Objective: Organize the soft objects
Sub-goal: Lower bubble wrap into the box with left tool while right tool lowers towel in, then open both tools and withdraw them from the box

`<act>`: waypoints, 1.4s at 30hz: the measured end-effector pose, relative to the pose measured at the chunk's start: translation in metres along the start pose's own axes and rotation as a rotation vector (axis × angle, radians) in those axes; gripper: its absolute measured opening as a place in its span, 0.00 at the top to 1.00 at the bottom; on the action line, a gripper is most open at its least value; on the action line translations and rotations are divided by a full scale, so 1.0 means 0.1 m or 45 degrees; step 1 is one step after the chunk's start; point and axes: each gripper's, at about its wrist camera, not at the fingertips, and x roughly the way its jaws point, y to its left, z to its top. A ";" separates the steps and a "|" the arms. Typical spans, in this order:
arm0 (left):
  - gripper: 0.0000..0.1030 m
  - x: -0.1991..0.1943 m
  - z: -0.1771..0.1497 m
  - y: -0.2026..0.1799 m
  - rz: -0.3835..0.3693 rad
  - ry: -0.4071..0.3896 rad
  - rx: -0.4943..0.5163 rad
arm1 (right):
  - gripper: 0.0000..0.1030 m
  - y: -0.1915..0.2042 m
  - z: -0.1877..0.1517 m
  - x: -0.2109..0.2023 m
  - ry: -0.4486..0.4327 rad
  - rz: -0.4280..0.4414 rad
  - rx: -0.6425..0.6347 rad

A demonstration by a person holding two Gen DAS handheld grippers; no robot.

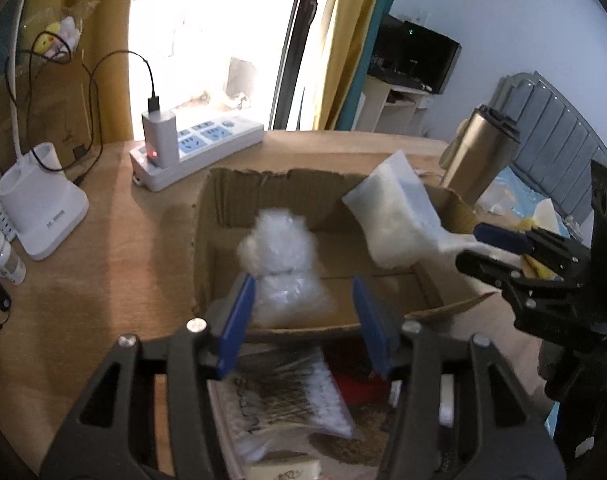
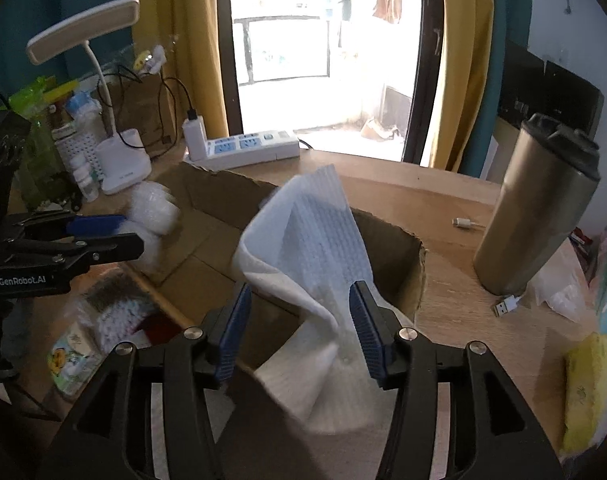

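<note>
Blue-padded fingers of the left gripper (image 1: 301, 320) stand spread apart, released, over the near edge of the cardboard box (image 1: 219, 208); a blurred white cotton bag (image 1: 281, 268) sits between them inside the box, its outline hard to make out. To the right, the right gripper (image 2: 301, 330) also looks parted, with a white folded cloth (image 2: 307, 236) draped between its pads above the box; whether it pinches the cloth I cannot tell

Blown-out daylight from the far window (image 1: 207, 40), dim warm room around it, dark fisheye corners, curved edges, motion blur on the white stuffing bag (image 1: 281, 264)
</note>
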 end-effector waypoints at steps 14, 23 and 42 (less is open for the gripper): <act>0.46 -0.49 -0.10 -0.10 0.013 -0.119 0.032 | 0.47 0.19 -0.05 -0.46 -0.081 -0.017 -0.012; 0.38 -0.80 -0.22 -0.14 0.031 -0.200 0.060 | 0.47 0.34 -0.09 -0.69 -0.122 -0.024 -0.025; 0.37 -1.15 -0.55 -0.05 0.048 -0.241 0.041 | 0.47 0.61 -0.27 -0.96 -0.142 -0.019 -0.049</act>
